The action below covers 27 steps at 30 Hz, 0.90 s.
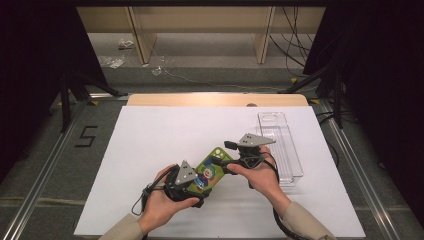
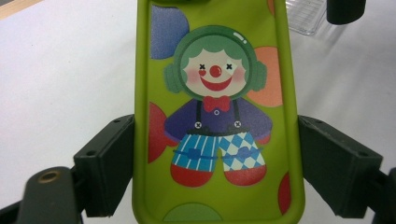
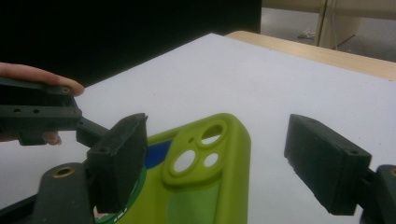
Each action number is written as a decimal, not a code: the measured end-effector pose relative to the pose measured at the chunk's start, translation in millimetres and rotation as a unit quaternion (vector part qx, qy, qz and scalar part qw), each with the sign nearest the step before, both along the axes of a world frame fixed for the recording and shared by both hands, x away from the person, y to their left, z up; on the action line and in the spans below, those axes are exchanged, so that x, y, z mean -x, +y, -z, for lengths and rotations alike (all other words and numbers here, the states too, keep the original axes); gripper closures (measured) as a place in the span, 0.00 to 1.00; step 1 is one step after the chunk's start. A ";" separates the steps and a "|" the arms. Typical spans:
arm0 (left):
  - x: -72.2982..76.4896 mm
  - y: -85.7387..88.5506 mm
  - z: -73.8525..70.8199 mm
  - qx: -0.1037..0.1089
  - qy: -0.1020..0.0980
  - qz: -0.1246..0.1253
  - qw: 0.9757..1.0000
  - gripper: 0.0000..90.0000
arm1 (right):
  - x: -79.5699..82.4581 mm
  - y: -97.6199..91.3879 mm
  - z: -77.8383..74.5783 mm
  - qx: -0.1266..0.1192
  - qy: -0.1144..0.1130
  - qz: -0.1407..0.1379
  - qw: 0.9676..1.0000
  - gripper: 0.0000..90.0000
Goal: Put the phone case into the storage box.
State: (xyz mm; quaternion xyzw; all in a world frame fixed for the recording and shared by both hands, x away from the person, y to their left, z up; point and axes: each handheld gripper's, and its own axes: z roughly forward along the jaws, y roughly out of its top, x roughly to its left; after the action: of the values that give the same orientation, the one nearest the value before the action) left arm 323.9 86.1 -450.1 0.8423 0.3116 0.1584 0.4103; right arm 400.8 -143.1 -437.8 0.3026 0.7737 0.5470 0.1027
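black jaws of the left gripper [image 1: 192,192] sit against both long edges of the green phone case [image 2: 217,116] in the left gripper view, pads pressing its lower half so the printed clown faces up; reads as a firm sideways clamp, chosen, i judge, to keep the case flat and steady while the other tool works on its far end. case is lifted just off or resting low over the white table sheet [image 1: 165,135], near the front middle; cannot tell which from above. right gripper [image 3: 233,158] has its jaws standing wide, one on each side of the camera-cutout corner of the case, neither pad touching it; one jaw overlaps the case's left rim in its own view, the other is well clear to the right. judgement: it is lining up to take the top end, perhaps to hand the case over or to flex it. in the high view the right gripper [image 1: 235,162] meets the case's upper end, the person's right hand [image 1: 257,175] wrapped round its body, left hand [image 1: 160,200] cradling the other tool from below. beyond, a clear plastic tray [image 1: 280,150] lies just beside the right hand along the sheet's right side, nothing in it that i can make out; likely the place meant for the case.
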 end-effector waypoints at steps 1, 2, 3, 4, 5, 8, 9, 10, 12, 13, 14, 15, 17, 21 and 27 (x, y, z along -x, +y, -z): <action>0.0 -0.1 0.0 0.000 0.000 0.000 1.000 0.18 | -0.2 0.1 0.2 -0.001 0.001 0.000 1.000 0.27; 0.0 -0.1 0.1 0.000 0.000 0.000 1.000 0.18 | -0.4 0.3 0.3 -0.001 0.002 0.001 1.000 0.28; 0.0 -0.2 0.1 0.000 -0.001 0.000 1.000 0.18 | -0.7 0.4 0.3 -0.002 0.003 0.001 1.000 0.28; 0.0 -0.4 0.2 0.000 0.000 0.000 1.000 0.18 | -0.9 0.5 0.4 -0.002 0.003 0.001 1.000 0.29; 0.1 -0.6 0.4 0.001 -0.001 0.000 1.000 0.18 | -1.1 0.8 0.6 -0.003 0.004 0.001 1.000 0.30; 0.2 -1.2 0.7 0.001 -0.001 0.001 1.000 0.18 | -1.4 2.2 1.4 -0.003 0.009 -0.001 1.000 0.33; 0.1 -1.4 0.7 0.001 -0.001 0.001 1.000 0.18 | -1.7 2.5 1.7 -0.003 0.010 0.000 1.000 0.34; 0.0 -1.4 0.6 0.000 -0.001 0.002 1.000 0.18 | -2.0 2.8 1.9 -0.003 0.011 0.000 1.000 0.35; -0.1 -1.5 0.8 0.001 -0.001 0.001 1.000 0.18 | -2.1 3.0 2.2 -0.003 0.014 0.001 1.000 0.37; -0.2 -1.7 0.9 0.001 0.000 0.001 1.000 0.18 | -2.3 2.9 2.4 -0.003 0.015 0.002 1.000 0.38; -0.4 -1.9 1.0 0.001 0.000 0.001 1.000 0.18 | -2.5 2.8 2.6 -0.003 0.017 0.003 1.000 0.40; -0.5 -2.1 1.1 0.000 0.000 0.001 1.000 0.18 | -2.6 2.6 2.8 -0.003 0.018 0.005 1.000 0.41; -0.5 -2.5 1.4 0.001 -0.001 0.001 1.000 0.18 | -3.0 2.4 3.6 -0.004 0.023 0.006 1.000 0.43; -0.6 -2.8 1.8 0.002 -0.001 0.002 1.000 0.18 | -3.3 2.1 4.3 -0.008 0.031 0.010 0.999 0.49; -1.2 -3.9 3.5 0.000 0.003 0.001 1.000 0.18 | -3.2 2.3 4.8 -0.011 0.046 0.009 0.999 0.58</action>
State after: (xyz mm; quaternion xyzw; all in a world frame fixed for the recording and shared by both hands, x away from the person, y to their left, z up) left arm 325.1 82.2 -453.7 0.8430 0.3121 0.1557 0.4095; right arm 404.1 -140.8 -442.6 0.3358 0.7690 0.5396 0.0684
